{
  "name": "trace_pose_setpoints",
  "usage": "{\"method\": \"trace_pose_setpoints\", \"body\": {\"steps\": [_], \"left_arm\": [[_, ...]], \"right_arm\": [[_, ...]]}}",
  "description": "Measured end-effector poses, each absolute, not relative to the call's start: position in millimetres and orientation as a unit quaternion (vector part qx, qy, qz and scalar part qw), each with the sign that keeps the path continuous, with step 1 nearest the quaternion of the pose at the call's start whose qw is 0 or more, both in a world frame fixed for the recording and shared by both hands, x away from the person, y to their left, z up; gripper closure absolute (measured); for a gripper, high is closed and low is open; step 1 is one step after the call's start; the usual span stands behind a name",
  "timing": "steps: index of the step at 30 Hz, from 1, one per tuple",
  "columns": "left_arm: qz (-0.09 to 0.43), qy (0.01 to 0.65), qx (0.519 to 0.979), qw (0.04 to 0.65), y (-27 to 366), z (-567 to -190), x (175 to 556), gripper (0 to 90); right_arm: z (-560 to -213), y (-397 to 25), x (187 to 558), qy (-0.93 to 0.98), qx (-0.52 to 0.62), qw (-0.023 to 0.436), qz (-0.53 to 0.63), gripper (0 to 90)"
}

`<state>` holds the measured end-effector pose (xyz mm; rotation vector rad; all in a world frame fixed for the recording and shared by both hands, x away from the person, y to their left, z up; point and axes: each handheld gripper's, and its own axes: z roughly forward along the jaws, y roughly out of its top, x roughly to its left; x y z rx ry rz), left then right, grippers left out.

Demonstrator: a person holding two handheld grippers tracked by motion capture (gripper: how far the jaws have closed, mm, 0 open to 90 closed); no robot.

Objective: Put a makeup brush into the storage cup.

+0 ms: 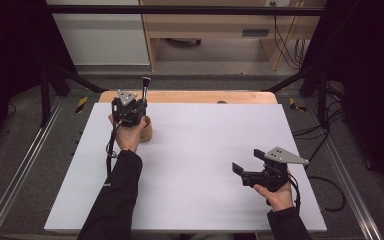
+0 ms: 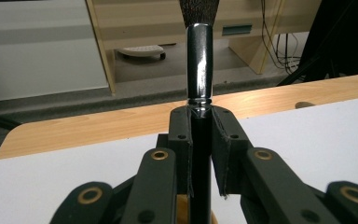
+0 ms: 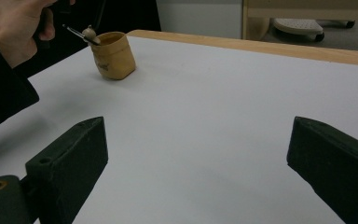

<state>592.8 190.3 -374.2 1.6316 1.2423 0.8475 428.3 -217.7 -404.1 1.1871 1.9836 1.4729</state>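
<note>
Jaws of left gripper (image 2: 200, 140) clamp brush (image 2: 200, 70) — upright, bristles up.

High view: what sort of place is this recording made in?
Probably a lab or workshop data-collection station: a white table inside a black frame, loose cables on the floor, plain wooden furniture behind.

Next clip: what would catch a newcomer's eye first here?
The left gripper, at the far left of the white table, is shut on a black makeup brush with its bristles up, just above a small tan cup. The right gripper is at the near right above bare table, its jaws wide apart.
</note>
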Motion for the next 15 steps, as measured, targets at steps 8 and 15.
{"method": "trace_pose_setpoints", "body": {"steps": [8, 15], "left_arm": [[0.341, 0.502, 0.661, 0.441, 191, -382, 600, 78.7], [0.338, 0.502, 0.665, 0.437, 189, -389, 606, 78.7]], "right_arm": [[-404, -218, 429, 0.71, 0.424, 0.2, 0.526, 5.7], [-405, -218, 429, 0.71, 0.425, 0.199, 0.525, 5.7]]}}
